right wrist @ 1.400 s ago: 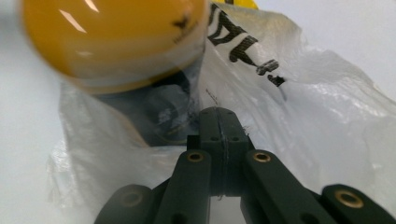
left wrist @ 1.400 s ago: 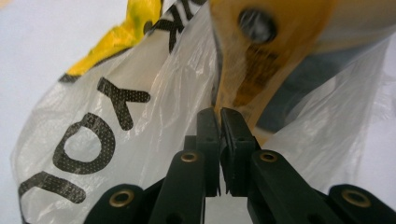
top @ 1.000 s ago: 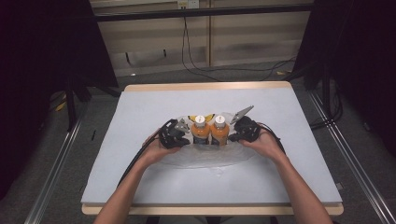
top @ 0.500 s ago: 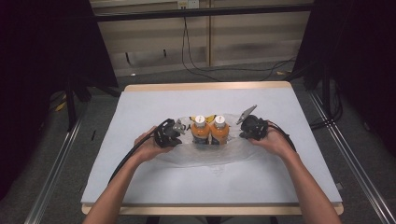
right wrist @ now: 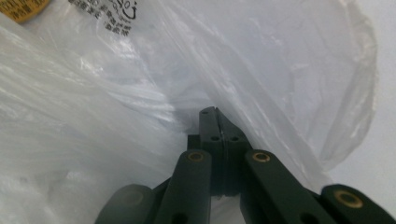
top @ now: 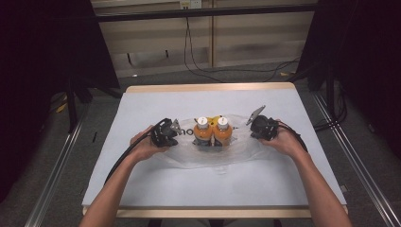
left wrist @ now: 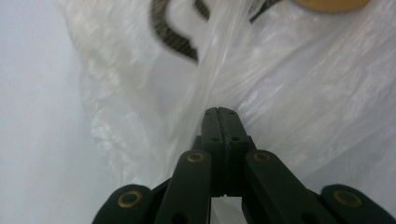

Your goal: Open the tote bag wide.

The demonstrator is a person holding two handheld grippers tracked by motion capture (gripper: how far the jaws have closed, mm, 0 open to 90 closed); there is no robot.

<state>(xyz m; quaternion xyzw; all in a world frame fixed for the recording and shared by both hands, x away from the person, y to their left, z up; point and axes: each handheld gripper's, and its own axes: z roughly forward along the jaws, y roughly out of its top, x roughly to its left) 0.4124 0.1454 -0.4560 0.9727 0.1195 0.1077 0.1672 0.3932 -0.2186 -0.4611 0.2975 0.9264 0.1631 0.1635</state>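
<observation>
Two tools pinch a clear plastic bag holding two orange bottles at the middle of the table.

The left tool, jaws pressed together on a stretched fold of the plastic bag, sits at the bottles' 9 o'clock; the right tool, likewise clamped on film (its jaws meet fully), sits at their 3 o'clock. The two orange bottles stand upright, side by side, inside the bag on the white table.

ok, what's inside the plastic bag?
Two orange bottles with white caps stand side by side in the clear plastic bag, between the left gripper and right gripper, each pinching the film. Their bases are blurred by folds, so anything beneath is unseen.
</observation>
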